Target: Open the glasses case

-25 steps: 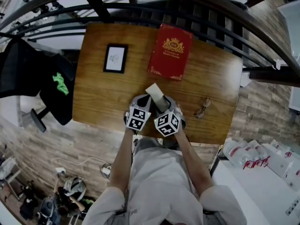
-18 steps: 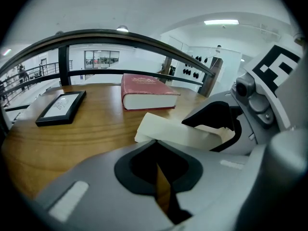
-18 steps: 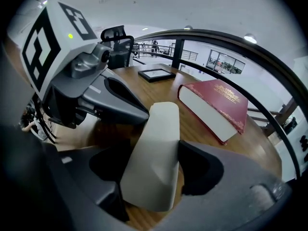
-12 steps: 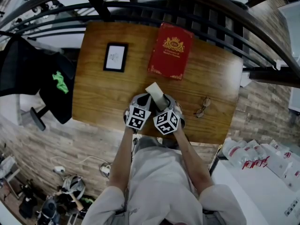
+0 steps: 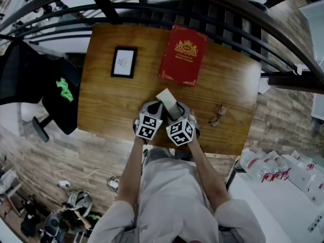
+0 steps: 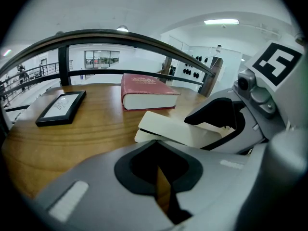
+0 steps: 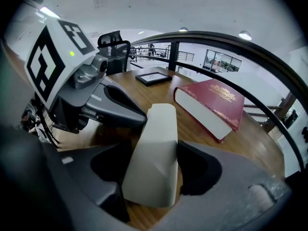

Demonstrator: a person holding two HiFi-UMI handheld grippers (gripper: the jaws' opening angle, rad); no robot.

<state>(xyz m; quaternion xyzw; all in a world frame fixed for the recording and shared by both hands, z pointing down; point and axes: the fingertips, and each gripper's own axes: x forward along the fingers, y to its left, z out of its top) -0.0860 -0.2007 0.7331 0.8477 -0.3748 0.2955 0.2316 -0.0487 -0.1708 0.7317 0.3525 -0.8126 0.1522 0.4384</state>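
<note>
I hold glasses case pinched in right tongs near the worktop's front edge | left tongs pressed together, empty, just beside it | risk: if I pry it open with shut tongs, case may twist free and slide off the edge

I see my wooden table below a curved black railing at 12, a plank floor at 7 and a black chair at 9.

left tool jaws together, right tool clamped on the case.
</note>
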